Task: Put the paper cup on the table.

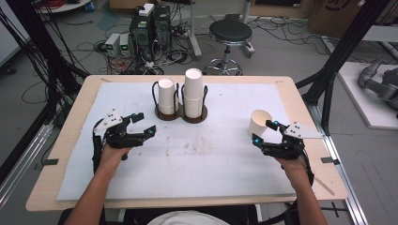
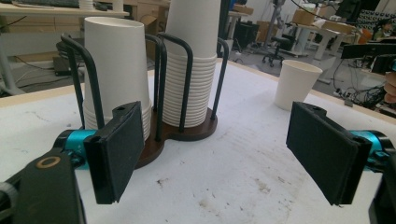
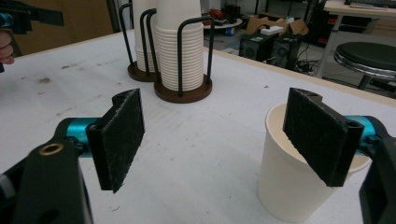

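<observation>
White paper cup [image 1: 259,123] upright on table, just beside right gripper [image 1: 265,132]; jaws wide apart, empty. Left gripper [image 1: 143,124] likewise gaping, empty.

white cup [image 1: 259,123], dark brown holder [image 1: 180,114]

A lab or workshop: computer towers [image 1: 150,28] and tangled cables [image 1: 98,47] sit on the concrete floor, a black stool [image 1: 230,33] stands behind the tabletop [image 1: 291,93], and cardboard boxes [image 3: 273,25] line cluttered benches.

Even, soft indoor light, faint shadows, slightly grainy pictures, mild edge distortion.
</observation>
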`<state>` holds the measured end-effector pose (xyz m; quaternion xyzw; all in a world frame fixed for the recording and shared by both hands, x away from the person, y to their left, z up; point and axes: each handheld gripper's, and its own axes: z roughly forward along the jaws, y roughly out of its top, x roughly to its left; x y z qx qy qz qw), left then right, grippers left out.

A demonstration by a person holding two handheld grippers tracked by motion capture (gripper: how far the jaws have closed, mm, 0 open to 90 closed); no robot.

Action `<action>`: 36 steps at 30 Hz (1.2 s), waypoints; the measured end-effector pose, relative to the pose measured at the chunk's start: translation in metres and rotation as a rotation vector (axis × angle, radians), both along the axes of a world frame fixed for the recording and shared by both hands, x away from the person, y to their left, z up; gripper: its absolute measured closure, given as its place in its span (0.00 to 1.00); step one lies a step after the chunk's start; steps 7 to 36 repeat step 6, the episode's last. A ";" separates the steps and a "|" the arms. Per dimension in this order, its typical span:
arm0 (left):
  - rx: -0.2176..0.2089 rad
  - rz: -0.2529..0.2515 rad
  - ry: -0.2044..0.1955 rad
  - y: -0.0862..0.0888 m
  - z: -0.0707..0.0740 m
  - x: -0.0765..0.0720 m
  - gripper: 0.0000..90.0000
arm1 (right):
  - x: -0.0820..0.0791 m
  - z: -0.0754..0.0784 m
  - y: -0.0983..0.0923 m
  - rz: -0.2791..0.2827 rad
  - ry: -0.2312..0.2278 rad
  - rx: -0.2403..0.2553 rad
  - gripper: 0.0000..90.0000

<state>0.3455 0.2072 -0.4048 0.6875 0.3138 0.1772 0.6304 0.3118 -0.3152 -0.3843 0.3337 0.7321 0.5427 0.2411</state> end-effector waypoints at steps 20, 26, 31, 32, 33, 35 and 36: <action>-0.006 0.003 0.001 -0.001 0.000 0.001 0.22 | 0.001 -0.002 -0.001 -0.003 -0.001 -0.003 0.24; -0.006 0.003 0.001 -0.001 0.000 0.001 0.22 | 0.001 -0.002 -0.001 -0.003 -0.001 -0.003 0.24; -0.006 0.003 0.001 -0.001 0.000 0.001 0.22 | 0.001 -0.002 -0.001 -0.003 -0.001 -0.003 0.24; -0.006 0.003 0.001 -0.001 0.000 0.001 0.22 | 0.001 -0.002 -0.001 -0.003 -0.001 -0.003 0.24; -0.006 0.003 0.001 -0.001 0.000 0.001 0.22 | 0.001 -0.002 -0.001 -0.003 -0.001 -0.003 0.24; -0.006 0.003 0.001 -0.001 0.000 0.001 0.22 | 0.001 -0.002 -0.001 -0.003 -0.001 -0.003 0.24; -0.006 0.003 0.001 -0.001 0.000 0.001 0.22 | 0.001 -0.002 -0.001 -0.003 -0.001 -0.003 0.24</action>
